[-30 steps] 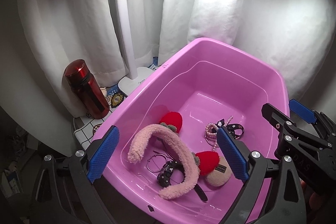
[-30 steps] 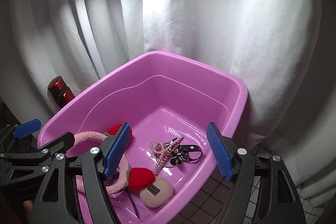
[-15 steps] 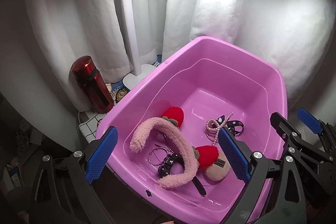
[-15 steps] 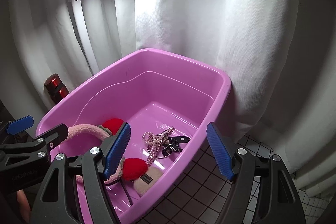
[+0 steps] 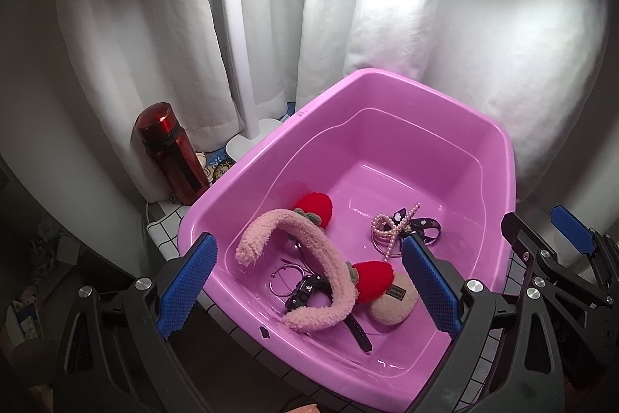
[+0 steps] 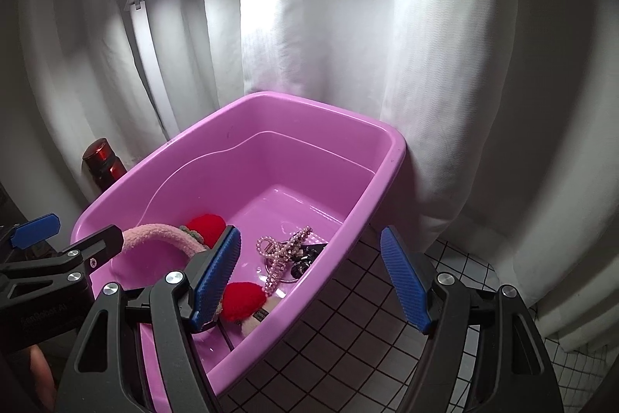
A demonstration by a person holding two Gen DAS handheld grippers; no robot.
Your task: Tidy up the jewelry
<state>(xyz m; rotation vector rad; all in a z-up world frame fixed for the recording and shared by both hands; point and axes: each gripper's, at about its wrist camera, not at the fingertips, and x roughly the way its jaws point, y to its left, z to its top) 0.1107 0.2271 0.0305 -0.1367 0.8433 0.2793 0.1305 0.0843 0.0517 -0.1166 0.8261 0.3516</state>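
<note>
Jewelry-strewn pink tub (image 5: 499,157), empty tongs (image 5: 305,281)

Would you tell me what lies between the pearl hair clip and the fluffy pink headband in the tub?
In the left wrist view, only bare tub floor separates the pearl hair clip and headband.

Left gripper (image 5: 305,287): jaws spread wide, nothing between them, tilted downward.
Right gripper (image 6: 311,275): jaws apart, apparently empty, tilted downward.

Tub (image 5: 499,157) pink; headband (image 5: 309,231) pale pink, red pompoms (image 5: 315,206); bottle (image 5: 172,153) dark red; desk (image 6: 348,328) white, dark grid; curtain (image 5: 483,26) white.
</note>
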